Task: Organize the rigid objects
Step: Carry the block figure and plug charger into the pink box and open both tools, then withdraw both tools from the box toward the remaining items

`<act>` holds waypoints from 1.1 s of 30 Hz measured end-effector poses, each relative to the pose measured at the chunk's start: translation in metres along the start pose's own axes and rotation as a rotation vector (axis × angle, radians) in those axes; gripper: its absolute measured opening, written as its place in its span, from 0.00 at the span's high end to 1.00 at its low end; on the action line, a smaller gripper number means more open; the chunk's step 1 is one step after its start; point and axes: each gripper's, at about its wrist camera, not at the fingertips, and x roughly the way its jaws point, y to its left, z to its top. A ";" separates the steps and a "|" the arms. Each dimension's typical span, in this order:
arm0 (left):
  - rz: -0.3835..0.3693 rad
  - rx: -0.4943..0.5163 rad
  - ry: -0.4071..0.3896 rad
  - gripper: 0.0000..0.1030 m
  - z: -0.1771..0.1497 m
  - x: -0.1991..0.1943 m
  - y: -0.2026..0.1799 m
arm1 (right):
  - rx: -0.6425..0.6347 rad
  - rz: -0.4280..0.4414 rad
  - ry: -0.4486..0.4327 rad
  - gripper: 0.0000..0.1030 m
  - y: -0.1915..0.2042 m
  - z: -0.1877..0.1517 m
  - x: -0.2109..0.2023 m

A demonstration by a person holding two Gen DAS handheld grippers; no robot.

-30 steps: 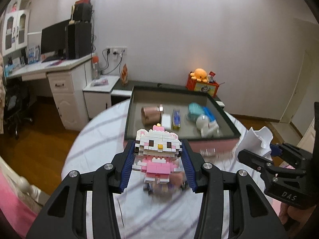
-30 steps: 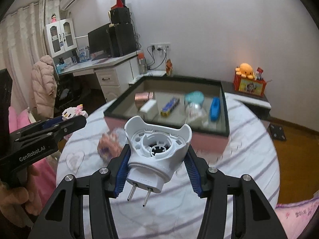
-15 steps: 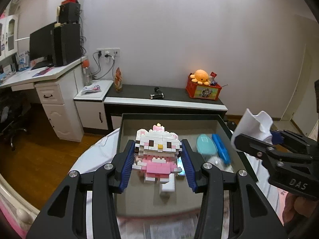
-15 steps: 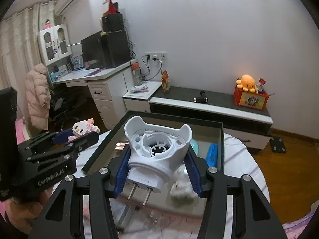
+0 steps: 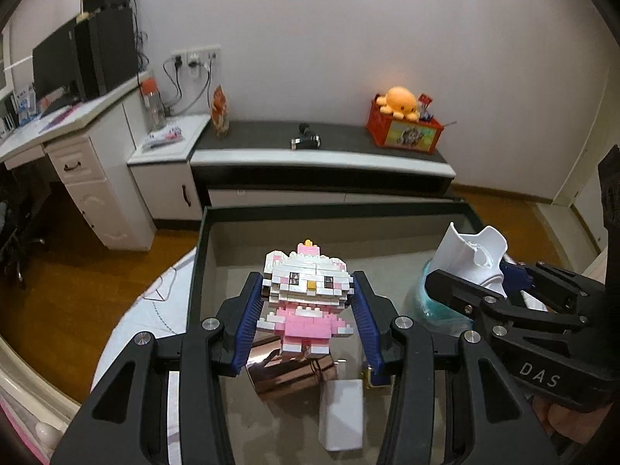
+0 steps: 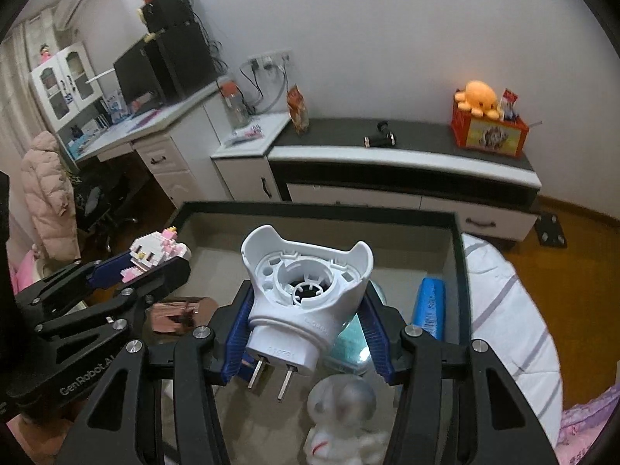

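Observation:
My left gripper (image 5: 306, 316) is shut on a pink and white brick-built cat figure (image 5: 306, 298) and holds it above the left part of the dark-rimmed tray (image 5: 333, 209). My right gripper (image 6: 306, 325) is shut on a white plug-in device (image 6: 306, 290) with two metal prongs, held above the tray (image 6: 317, 209). Each gripper shows in the other's view: the right one (image 5: 500, 283) at the right, the left one (image 6: 131, 267) at the left.
In the tray lie a shiny copper cylinder (image 5: 286, 372), a white block (image 5: 341, 414), a teal object (image 5: 430, 310), a blue bar (image 6: 430, 306) and a white astronaut figure (image 6: 341, 418). Behind stands a low cabinet (image 5: 321, 155) with an orange plush (image 5: 401, 102). A desk (image 5: 73, 128) is at left.
Both grippers moved forward from over the striped tablecloth to above the tray, still holding their objects. The tray contents now lie directly beneath the fingers.

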 end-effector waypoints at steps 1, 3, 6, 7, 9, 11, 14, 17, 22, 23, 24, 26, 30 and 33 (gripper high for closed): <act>0.001 -0.006 0.013 0.55 0.001 0.004 0.002 | 0.010 -0.001 0.010 0.48 -0.002 0.002 0.004; 0.014 -0.004 0.031 0.54 0.000 0.011 0.003 | 0.032 -0.001 0.025 0.48 -0.007 0.002 0.011; 0.031 0.006 0.031 0.35 0.000 0.012 0.003 | 0.047 -0.002 0.043 0.47 -0.011 0.000 0.016; 0.037 0.006 0.022 0.25 -0.001 0.010 0.003 | 0.047 0.000 0.047 0.46 -0.011 0.000 0.016; 0.058 -0.004 -0.002 0.20 -0.001 0.004 0.006 | 0.054 0.003 0.045 0.35 -0.012 -0.001 0.013; 0.045 -0.025 -0.014 0.13 -0.002 -0.004 0.011 | 0.060 -0.015 0.038 0.20 -0.016 0.000 0.008; 0.050 -0.035 -0.056 0.07 -0.007 -0.022 0.016 | 0.080 -0.010 0.009 0.18 -0.020 -0.001 -0.004; 0.046 -0.049 -0.087 0.04 -0.015 -0.040 0.020 | 0.081 -0.019 -0.023 0.11 -0.020 -0.005 -0.019; 0.050 -0.042 -0.134 0.02 -0.034 -0.071 0.020 | 0.068 -0.018 -0.060 0.00 -0.014 -0.017 -0.044; 0.055 -0.036 -0.144 0.02 -0.040 -0.078 0.019 | 0.070 -0.013 -0.067 0.00 -0.013 -0.021 -0.050; 0.058 -0.032 -0.151 0.02 -0.044 -0.083 0.019 | 0.070 -0.009 -0.080 0.00 -0.012 -0.027 -0.059; 0.064 -0.026 -0.169 0.02 -0.058 -0.098 0.016 | 0.067 -0.014 -0.103 0.00 -0.007 -0.039 -0.072; 0.066 -0.021 -0.201 0.01 -0.088 -0.125 0.012 | 0.071 -0.036 -0.161 0.00 0.002 -0.074 -0.103; 0.064 -0.021 -0.211 0.00 -0.108 -0.139 0.007 | 0.087 -0.051 -0.187 0.00 0.006 -0.105 -0.125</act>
